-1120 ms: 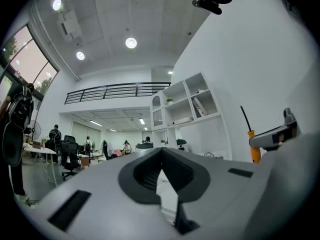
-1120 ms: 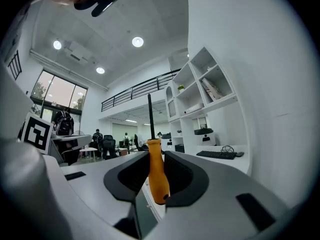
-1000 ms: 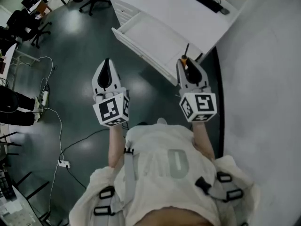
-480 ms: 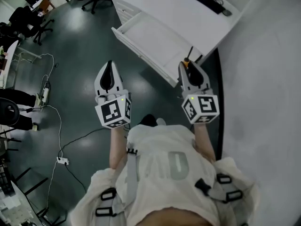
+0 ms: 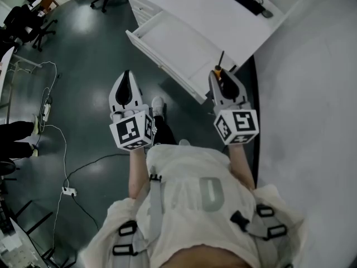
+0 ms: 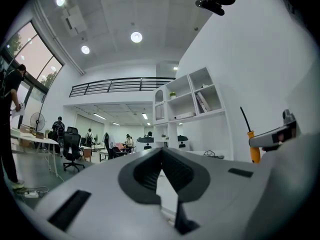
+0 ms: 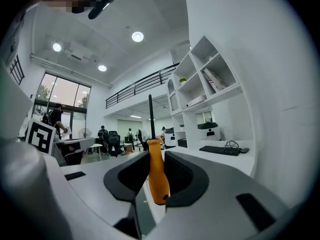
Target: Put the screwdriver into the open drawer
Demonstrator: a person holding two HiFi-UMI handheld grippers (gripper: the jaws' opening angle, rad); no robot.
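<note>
Pinching the screwdriver point(image 7: 157, 176) upright in the right gripper point(image 5: 219, 76), left gripper point(image 6: 161, 153) pressed together, empty. Not yet carried into the drawer point(image 5: 170, 41) ahead-left.

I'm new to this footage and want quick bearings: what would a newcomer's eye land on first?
First, the orange-handled screwdriver with a black shaft, standing upright and clamped in the right tongs. Ahead and to its left in the head view, the open white drawer juts empty from the white desk over the dark floor. The left tongs are shut on nothing.
</note>
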